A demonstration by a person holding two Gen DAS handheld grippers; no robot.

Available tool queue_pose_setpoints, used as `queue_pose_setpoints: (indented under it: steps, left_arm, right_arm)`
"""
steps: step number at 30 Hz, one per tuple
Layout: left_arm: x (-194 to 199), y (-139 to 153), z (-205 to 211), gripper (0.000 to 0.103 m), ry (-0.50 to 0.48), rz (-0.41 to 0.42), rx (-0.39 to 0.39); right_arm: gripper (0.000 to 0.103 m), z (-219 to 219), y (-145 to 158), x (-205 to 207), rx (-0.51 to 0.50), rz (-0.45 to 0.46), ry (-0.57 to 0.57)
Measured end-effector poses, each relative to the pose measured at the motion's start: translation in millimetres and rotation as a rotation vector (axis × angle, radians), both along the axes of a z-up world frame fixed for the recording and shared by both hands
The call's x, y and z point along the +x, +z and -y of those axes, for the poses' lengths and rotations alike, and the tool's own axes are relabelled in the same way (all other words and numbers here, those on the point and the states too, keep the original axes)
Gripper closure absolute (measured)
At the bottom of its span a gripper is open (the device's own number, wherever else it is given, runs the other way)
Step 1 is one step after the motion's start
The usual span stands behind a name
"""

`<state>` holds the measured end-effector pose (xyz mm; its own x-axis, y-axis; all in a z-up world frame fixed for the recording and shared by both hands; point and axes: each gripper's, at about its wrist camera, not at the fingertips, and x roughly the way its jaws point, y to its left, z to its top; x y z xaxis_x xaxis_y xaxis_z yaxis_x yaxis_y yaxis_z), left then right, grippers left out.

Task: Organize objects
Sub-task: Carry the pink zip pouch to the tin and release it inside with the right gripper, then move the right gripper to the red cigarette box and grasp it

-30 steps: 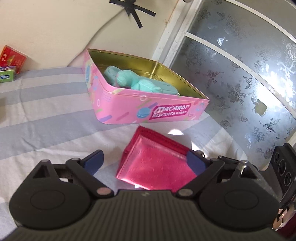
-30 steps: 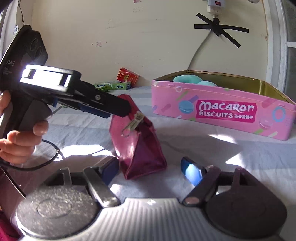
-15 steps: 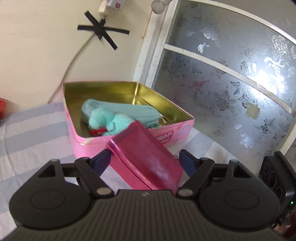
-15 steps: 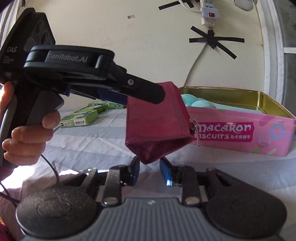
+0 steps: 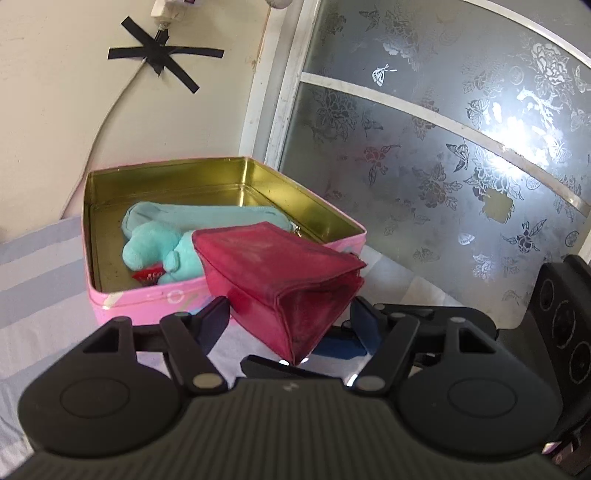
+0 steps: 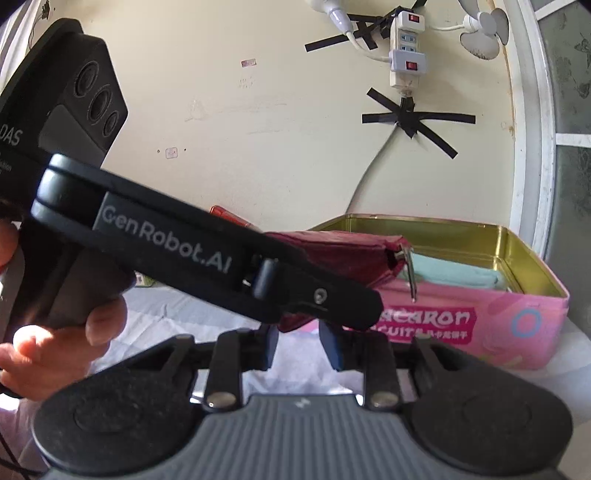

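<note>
A hand [image 6: 55, 343] is seen at the far left of the right wrist view, well left of the pink tin [image 5: 147, 306], wrapped around the black handle of the left claw [image 5: 288, 317]. The bench is covered by a cloth [image 5: 37, 295] with pale grey and white stripes, lit in patches by the sun. A small red box [image 6: 225, 216] lies on it by the wall [image 5: 55, 129], left of the tin and behind it.

The wall behind the tin is cream and scuffed. A cable is fixed to it above the tin by a cross of black tape [image 5: 162, 59], and a white power strip [image 6: 404, 55] is hung higher up, with a small white fan [image 6: 484, 31] to its right.

The dark red pouch [image 5: 273, 266] is held off the cloth, in front of the tin and level with its near rim. It is gripped at its sides by the left claw, whose jaws have just been closing on it. The right claw [image 6: 301, 347] is closed below the pouch's lower edge; whether that edge is pinched cannot be told.

The tin stands open on the cloth. A teal soft toy [image 5: 155, 251] and a teal case [image 5: 207, 218] are laid on its gold floor.

Right of the tin, a white-framed door of frosted glass [image 5: 443, 166] with a flower and butterfly pattern is seen.
</note>
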<state>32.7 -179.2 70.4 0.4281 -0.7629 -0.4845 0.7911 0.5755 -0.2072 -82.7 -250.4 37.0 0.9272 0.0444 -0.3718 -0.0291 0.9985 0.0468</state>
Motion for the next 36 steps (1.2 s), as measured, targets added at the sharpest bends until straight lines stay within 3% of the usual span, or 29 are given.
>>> queue_pose_setpoints:
  steps: [4,7,10,13,15,20,24,29,36]
  left_arm:
    - [12,19,13,0.029,0.021,0.042,-0.017]
    - [34,26,32,0.029,0.098,0.052,-0.005]
    - [57,23,39,0.029,0.202,0.005,0.013]
    - [59,17,26,0.029,0.244,-0.047,-0.022]
    - [53,15,17,0.029,0.251,-0.029,-0.017]
    - [45,7,-15,0.029,0.294,-0.071,-0.045]
    - [34,1,-50,0.029,0.34,-0.059,-0.046]
    - [15,-18,-111,0.028,0.424,-0.039,0.011]
    - [15,-46,-197,0.028,0.616,-0.03,0.185]
  right_arm:
    - [0.077,9,18,14,-0.041,0.041,-0.023]
    - [0.079,22,28,41,-0.094,0.045,-0.075]
    - [0.078,46,26,79,-0.151,0.028,-0.212]
    - [0.075,71,24,95,-0.105,0.003,-0.296]
    - [0.073,77,22,90,-0.053,0.01,-0.275]
    - [0.073,57,16,77,-0.056,0.011,-0.238]
    - [0.073,29,18,67,-0.032,0.023,-0.167]
    - [0.07,-15,15,66,-0.004,-0.005,-0.037]
    - [0.066,-85,0,84,-0.027,-0.095,0.15]
